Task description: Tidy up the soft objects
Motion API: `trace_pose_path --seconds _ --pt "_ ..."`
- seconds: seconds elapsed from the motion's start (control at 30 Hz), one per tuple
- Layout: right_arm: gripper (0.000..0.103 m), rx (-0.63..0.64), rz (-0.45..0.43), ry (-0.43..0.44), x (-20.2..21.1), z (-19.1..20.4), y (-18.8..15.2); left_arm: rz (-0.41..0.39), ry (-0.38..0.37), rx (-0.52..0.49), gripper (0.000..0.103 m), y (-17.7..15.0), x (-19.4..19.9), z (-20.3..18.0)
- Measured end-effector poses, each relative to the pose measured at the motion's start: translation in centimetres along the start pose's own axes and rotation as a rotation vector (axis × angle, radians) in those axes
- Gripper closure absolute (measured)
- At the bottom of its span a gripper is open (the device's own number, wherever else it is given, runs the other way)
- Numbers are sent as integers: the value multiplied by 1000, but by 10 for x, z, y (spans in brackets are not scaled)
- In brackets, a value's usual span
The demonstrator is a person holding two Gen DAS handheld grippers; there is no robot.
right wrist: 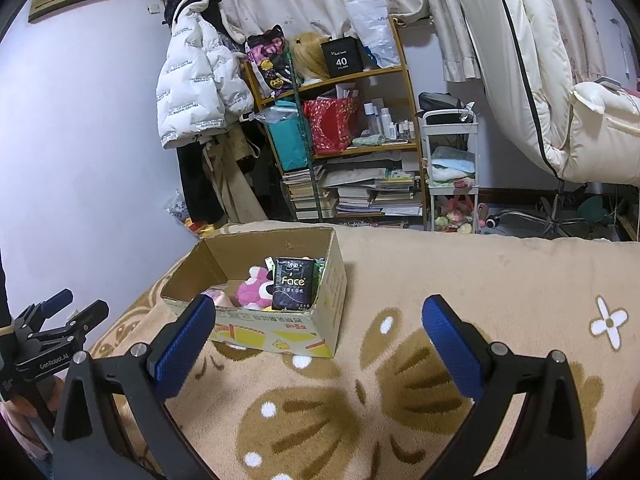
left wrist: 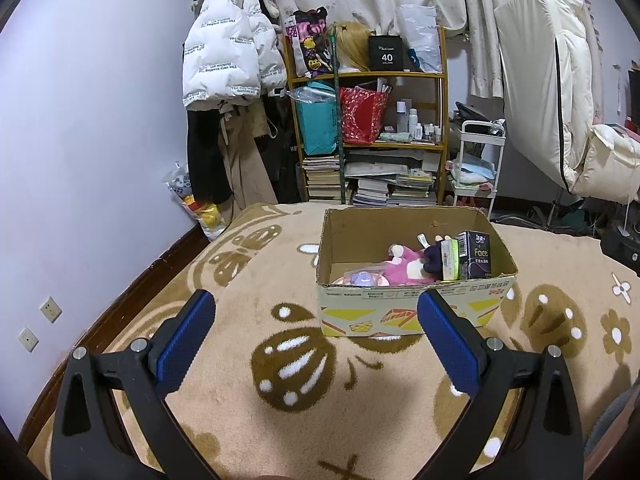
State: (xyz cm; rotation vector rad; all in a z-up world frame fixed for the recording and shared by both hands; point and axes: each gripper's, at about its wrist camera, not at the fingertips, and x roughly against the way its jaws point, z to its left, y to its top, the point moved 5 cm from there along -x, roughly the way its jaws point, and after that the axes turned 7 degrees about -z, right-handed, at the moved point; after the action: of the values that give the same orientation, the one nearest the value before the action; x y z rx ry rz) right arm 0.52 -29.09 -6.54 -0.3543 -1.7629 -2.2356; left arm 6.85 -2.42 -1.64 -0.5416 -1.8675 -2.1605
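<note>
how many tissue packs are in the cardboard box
2 show. The black Face tissue pack stands upright at the right end of the cardboard box, and a green pack stands against its left side, beside the pink plush toy. More may be hidden underneath.

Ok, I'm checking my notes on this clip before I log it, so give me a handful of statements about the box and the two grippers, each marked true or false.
1. The cardboard box is closed with its flaps down. False: it is open at the top.
2. A pink plush toy lies inside the box. True.
3. The left gripper is shut on the plush. False: it is open, holding nothing.
4. A black tissue pack marked "Face" stands in the box. True.
5. The right gripper is open and empty. True.
6. The box rests on a bare wooden floor. False: it sits on a tan patterned blanket.
</note>
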Motion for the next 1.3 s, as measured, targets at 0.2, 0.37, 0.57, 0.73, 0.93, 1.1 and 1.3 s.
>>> trace_pose_path --seconds 0.2,0.37,0.57,0.73,0.93,1.1,1.3 --pt "0 1 1 2 0 0 0 2 1 1 3 -1 0 0" --pt "0 2 1 -1 0 1 0 8 5 -4 3 -2 -2 -2" --pt "0 -2 0 -2 0 2 1 9 4 -4 3 -3 -2 -3" --pt "0 0 1 -2 -1 0 0 10 6 -2 3 -3 -2 -4" --pt "0 -2 0 -2 -1 0 0 7 4 -3 3 -3 -2 -4" --pt "0 -1 0 -3 -1 0 1 7 5 -2 3 -3 -2 -4" --pt "0 -1 1 -2 -1 -1 1 8 4 -3 3 -3 -2 -5"
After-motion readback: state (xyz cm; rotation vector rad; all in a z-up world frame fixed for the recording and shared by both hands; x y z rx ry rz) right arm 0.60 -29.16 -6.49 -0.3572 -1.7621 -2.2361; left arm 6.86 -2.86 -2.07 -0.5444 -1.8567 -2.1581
